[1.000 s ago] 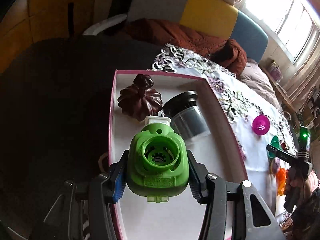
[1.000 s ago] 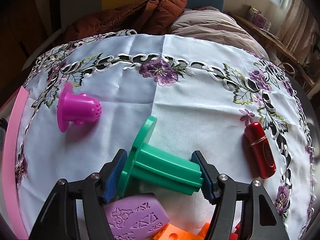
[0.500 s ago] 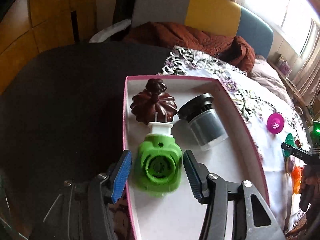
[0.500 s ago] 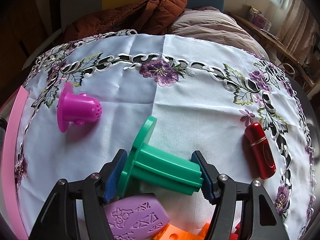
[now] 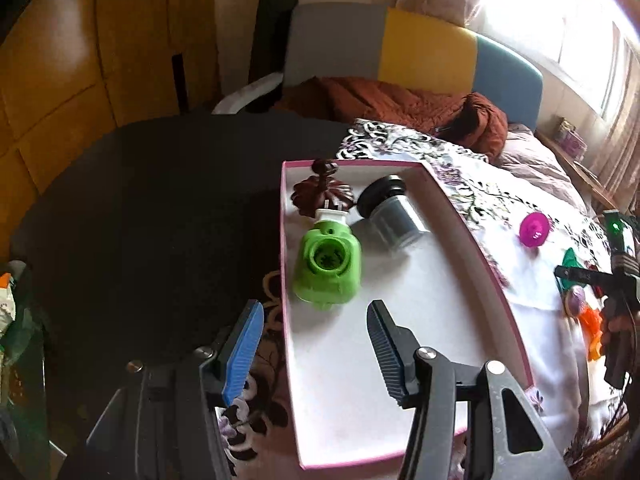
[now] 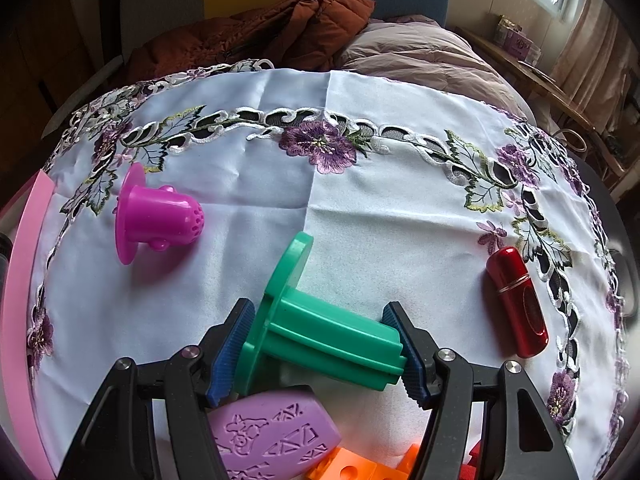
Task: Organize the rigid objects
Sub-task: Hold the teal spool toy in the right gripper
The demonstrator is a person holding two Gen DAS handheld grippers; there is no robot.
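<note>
A pink-rimmed white box (image 5: 400,344) holds a green plug-in device (image 5: 328,268), a dark brown pumpkin-shaped lid (image 5: 322,196) and a grey jar with a black cap (image 5: 390,212). My left gripper (image 5: 312,344) is open and empty, raised behind the green device. My right gripper (image 6: 320,348) is shut on a teal flanged plastic piece (image 6: 320,328) resting on the tablecloth. A magenta flanged cup (image 6: 156,216) lies to its left, a red capsule-shaped case (image 6: 518,300) to its right. The right gripper also shows in the left wrist view (image 5: 588,276).
A purple patterned piece (image 6: 272,432) and orange blocks (image 6: 352,468) lie under the right gripper. The box's pink edge (image 6: 24,288) is at the far left. A dark round table (image 5: 152,216) lies left of the box. A brown jacket (image 6: 260,36) is behind.
My left gripper opened, let go of the green device in the box, and drew back and up. The right gripper has not moved.
</note>
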